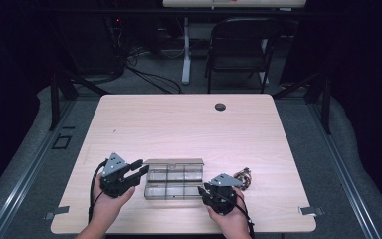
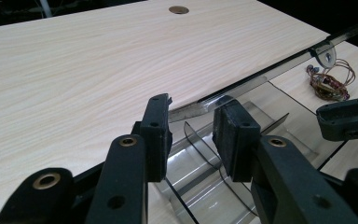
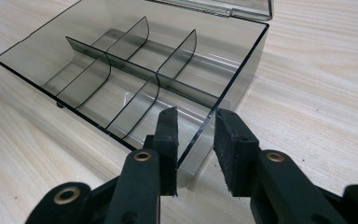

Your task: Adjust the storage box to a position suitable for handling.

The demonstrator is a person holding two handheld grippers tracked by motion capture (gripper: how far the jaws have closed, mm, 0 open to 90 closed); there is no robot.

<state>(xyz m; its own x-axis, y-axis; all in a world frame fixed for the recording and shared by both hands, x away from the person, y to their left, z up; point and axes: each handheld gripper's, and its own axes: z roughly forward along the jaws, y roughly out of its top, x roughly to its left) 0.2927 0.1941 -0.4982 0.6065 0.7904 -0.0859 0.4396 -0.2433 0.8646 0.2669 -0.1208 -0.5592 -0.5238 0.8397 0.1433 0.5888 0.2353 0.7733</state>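
A clear divided box (image 1: 173,180) lies open at lower centre of the bench (image 1: 179,124). The right gripper (image 3: 196,140) straddles its near corner wall, jaws apart, not pressing. The left gripper (image 2: 192,135) hovers parted over a compartment. Seemingly steadying the box; next, fetching the wire bundle (image 1: 242,176) beside it.

A pale wood-grain desk (image 1: 189,124) carries everything, with a small round dark grommet (image 1: 220,106) set near its far edge. A tangle of thin reddish-brown wires (image 1: 242,176) lies on the desk toward its near right part. Beyond the desk stands a dark folding chair (image 1: 238,50) on grey carpet (image 1: 25,144). Left of the chair rises a white leg (image 1: 185,50) of another piece of furniture, with black cables (image 1: 149,77) trailing across the floor beside it.
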